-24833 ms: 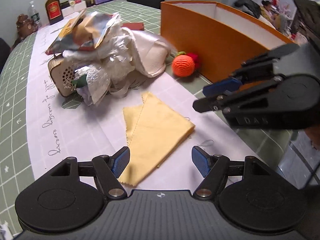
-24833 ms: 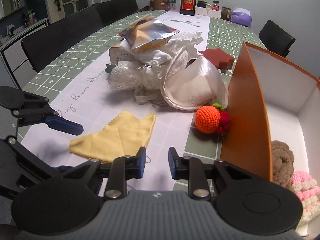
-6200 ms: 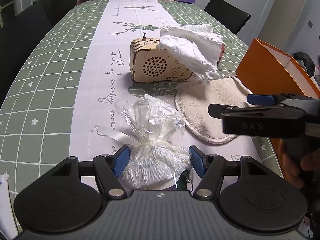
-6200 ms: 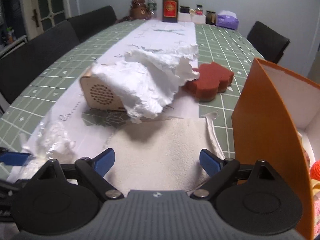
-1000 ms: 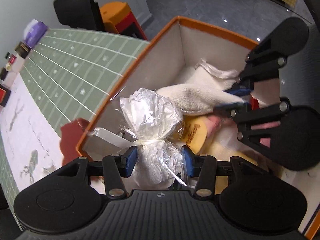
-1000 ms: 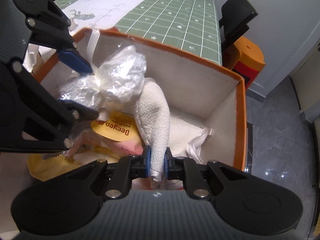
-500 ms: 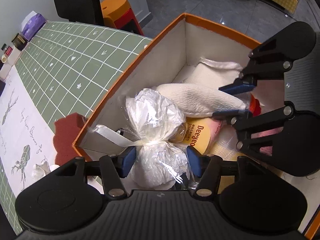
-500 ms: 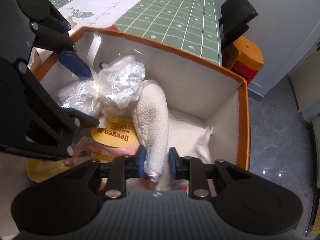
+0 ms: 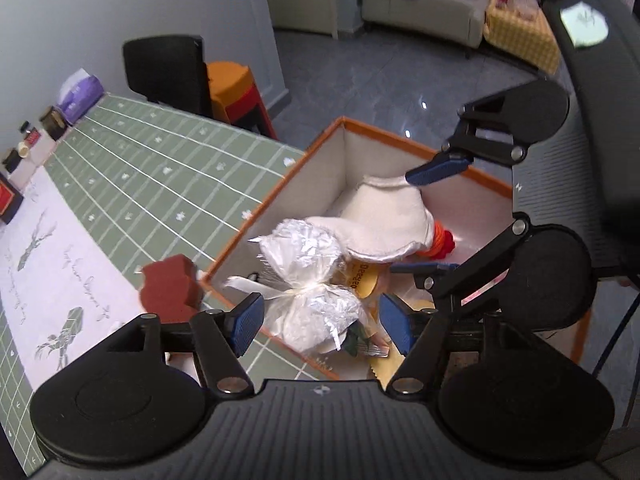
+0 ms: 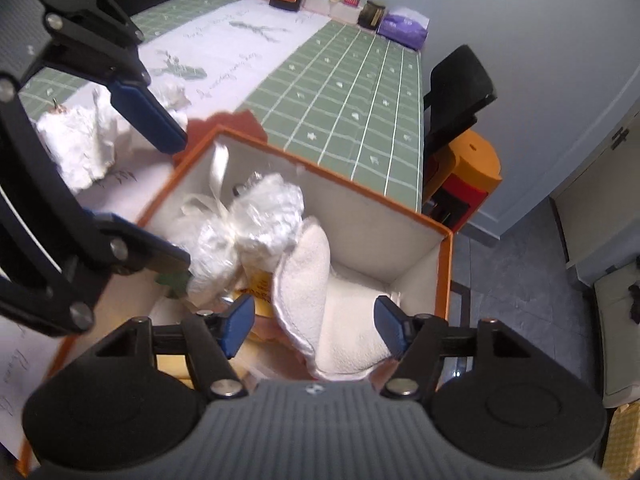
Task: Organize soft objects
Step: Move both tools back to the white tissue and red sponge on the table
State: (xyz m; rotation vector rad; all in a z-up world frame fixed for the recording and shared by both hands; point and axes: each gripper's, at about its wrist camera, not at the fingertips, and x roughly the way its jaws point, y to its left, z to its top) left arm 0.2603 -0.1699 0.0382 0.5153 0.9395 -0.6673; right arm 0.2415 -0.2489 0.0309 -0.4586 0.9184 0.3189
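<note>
Lying between the opening left gripper (image 9: pixel 320 326), the cellophane bundle (image 9: pixel 310 280) (untouched).

The table (image 9: pixel 160 176) carries a green grid cloth with a white runner (image 10: pixel 224 52); an orange box (image 10: pixel 446 280) occupies one corner, a red sponge (image 9: pixel 170 288), apparently foam, beside it.

orange-walled, white-lined cardboard box (image 9: pixel 256 216) holds a white terry cloth (image 9: pixel 384 216); green, white-gridded counter (image 9: pixel 160 176); brick-red sponge (image 9: pixel 168 284).

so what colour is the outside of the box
Orange outside, white inside; the box shows best in the right wrist view.
</note>
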